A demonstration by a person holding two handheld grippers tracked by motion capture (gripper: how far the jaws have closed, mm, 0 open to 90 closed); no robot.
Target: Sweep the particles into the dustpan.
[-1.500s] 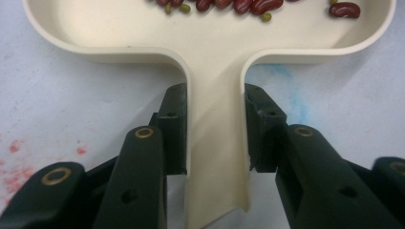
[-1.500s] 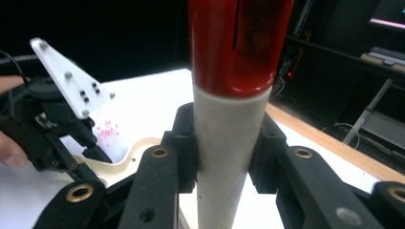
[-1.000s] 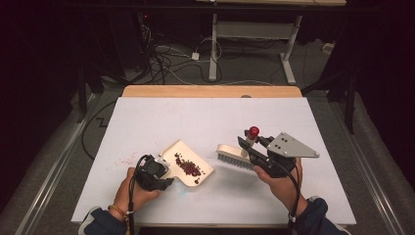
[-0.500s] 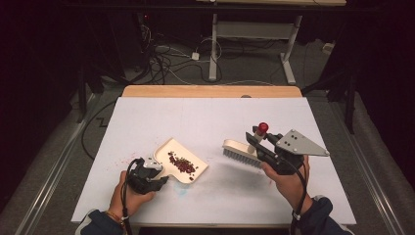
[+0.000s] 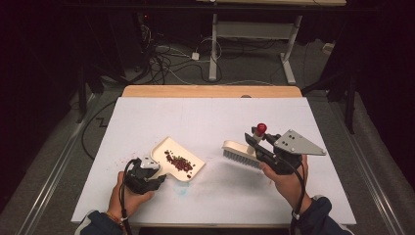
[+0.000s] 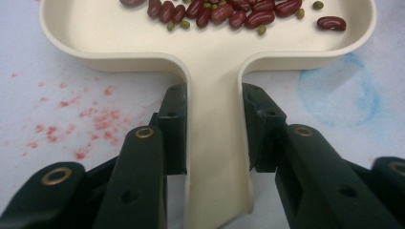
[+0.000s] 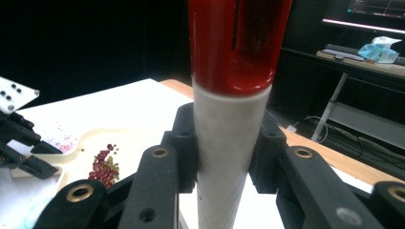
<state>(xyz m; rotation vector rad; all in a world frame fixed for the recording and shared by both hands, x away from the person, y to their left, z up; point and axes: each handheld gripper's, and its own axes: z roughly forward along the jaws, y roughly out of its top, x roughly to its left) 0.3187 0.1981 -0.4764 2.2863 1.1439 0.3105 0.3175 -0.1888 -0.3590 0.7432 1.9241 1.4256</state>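
Down on the white table (image 5: 215, 117): cream plastic dustpan (image 5: 177, 159), smooth, shallow, rounded at the corners, with a flat straight handle. Left gripper (image 5: 147, 172) pinching that handle, one black jaw pressed to each edge, seen plainly in the left gripper view. Inside the dustpan (image 6: 210, 38), a small heap of glossy dark red kidney beans (image 6: 219, 10) mixed with a few tiny green ones, lying toward the middle in the high view. Right gripper (image 5: 259, 147) clamped on a brush (image 5: 240, 152), jaws tight against its round pale handle, which ends in a shiny red slotted cap (image 7: 234, 38). Brush head long and pale, stiff grey bristles pointing down at the table, well apart from the dustpan to its right; whether the bristles touch the surface, cannot tell. Tabletop matte and white, freckled with faint red specks (image 6: 90, 124) beside the left jaw and a smudged blue ring (image 6: 341, 95) on the other side. Bare wooden strip (image 5: 210, 91) along the far edge. Beyond, a dark room: tangled cables (image 5: 161, 54) on grey floor, white metal desk legs (image 5: 254, 34).
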